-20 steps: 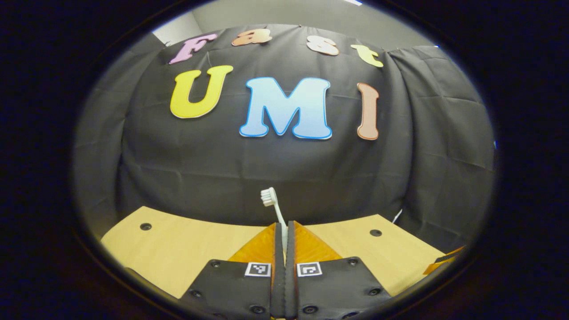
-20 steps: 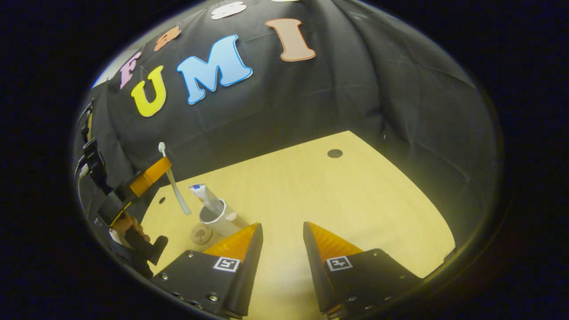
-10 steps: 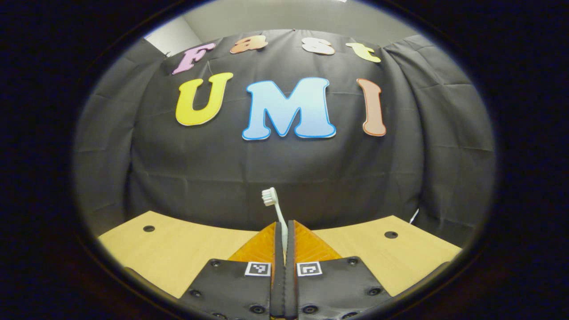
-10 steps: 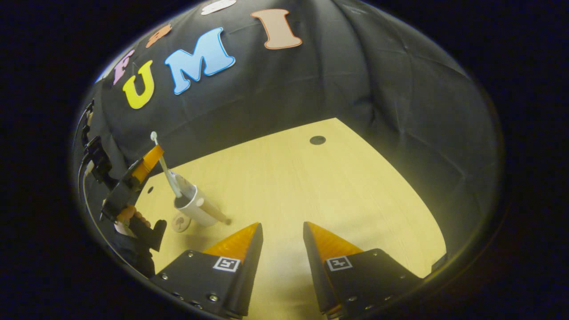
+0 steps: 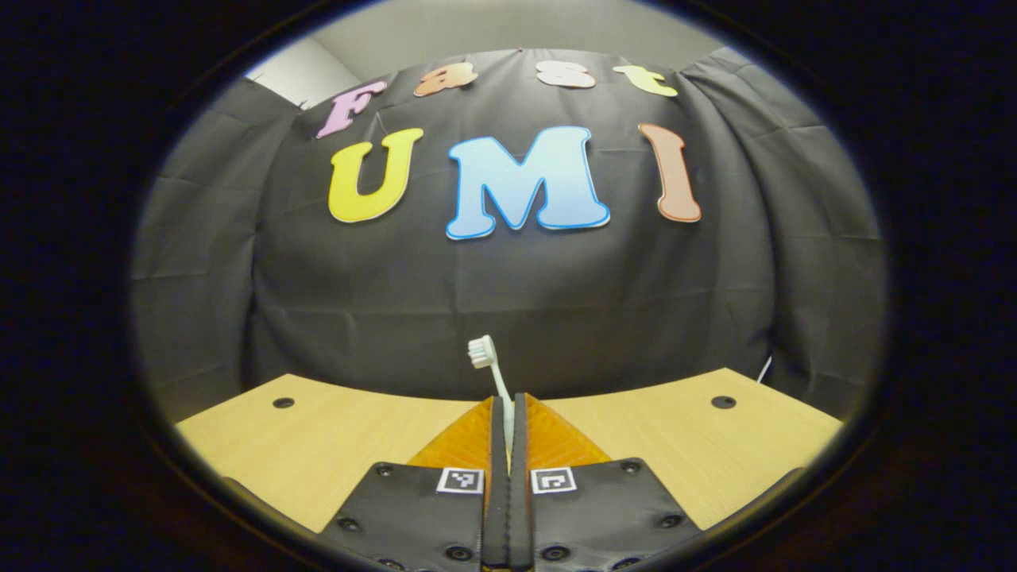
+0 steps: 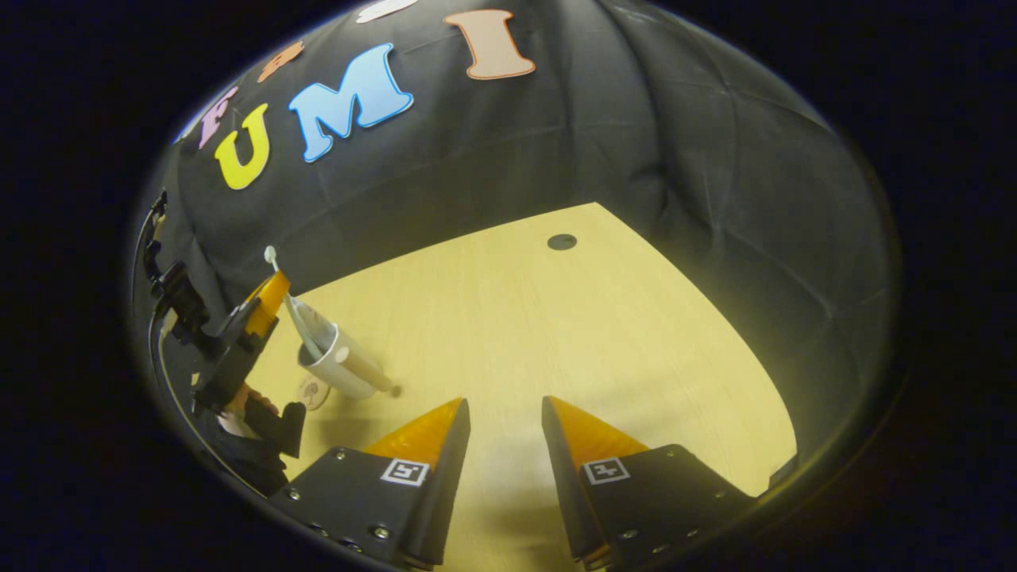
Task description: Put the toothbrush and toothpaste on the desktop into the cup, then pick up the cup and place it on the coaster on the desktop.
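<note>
Left gripper (image 5: pixel 509 401) clamped tight on the toothbrush (image 5: pixel 486 361) — both fingers pressing the thin white handle, bristle head poking up toward 12 o'clock past the tips, in front of the black cloth wall (image 5: pixel 508 294). Wooden desktop (image 5: pixel 318 445) below, with a dark round hole (image 5: pixel 283 403) at 9 o'clock and another at 3 o'clock.

In the right gripper view: right gripper (image 6: pixel 505 407) spread wide, holding nothing, fingers apart over bare desktop (image 6: pixel 556 334). Toward 9 o'clock, the white cup (image 6: pixel 338 369) standing on the desktop, toothpaste (image 6: pixel 308 324) leaning inside it. Left gripper (image 6: pixel 262 306) seen there just above the cup's mouth, toothbrush (image 6: pixel 290 314) slanting with its lower end down in the cup, head up beyond the fingers. Round coaster (image 6: pixel 315 392) lying flat just beside the cup's base, at its 7 o'clock — touching or merely close, cannot tell. A hand (image 6: pixel 242 401) gripping the left gripper's handle near the lower left edge.
</note>
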Motion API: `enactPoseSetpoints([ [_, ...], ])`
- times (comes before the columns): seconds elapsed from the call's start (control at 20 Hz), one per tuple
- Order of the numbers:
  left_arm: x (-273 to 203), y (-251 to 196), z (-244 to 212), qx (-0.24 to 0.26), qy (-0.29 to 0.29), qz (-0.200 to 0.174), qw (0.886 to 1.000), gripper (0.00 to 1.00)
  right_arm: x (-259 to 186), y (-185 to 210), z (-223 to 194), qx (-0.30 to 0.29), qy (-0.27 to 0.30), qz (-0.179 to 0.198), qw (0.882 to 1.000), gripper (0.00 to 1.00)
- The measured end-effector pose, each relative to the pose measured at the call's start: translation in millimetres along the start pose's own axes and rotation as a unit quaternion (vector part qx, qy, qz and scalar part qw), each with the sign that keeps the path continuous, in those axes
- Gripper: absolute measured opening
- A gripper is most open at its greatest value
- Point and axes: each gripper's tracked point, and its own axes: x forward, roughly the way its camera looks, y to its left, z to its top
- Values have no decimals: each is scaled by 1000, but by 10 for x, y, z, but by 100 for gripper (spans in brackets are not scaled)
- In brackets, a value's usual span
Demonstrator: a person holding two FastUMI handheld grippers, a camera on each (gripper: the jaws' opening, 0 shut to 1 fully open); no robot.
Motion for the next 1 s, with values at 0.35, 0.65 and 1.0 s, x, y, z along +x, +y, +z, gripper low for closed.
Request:
enactPoseSetpoints([
  [0.35, -55, -64, 17, -9, 8, -14, 1000, 45, 24, 154, 53, -3, -3, 10, 1000, 53],
  [0.65, -214, -1, 93, -28, 14, -20, 999, 76, 51, 344, 73, -21, -2, 27, 999, 58],
  [1.0, -567, 270, 272, -30, 41, -28, 998, 89, 110, 856, 73, -88, 14, 88, 992, 55],
])
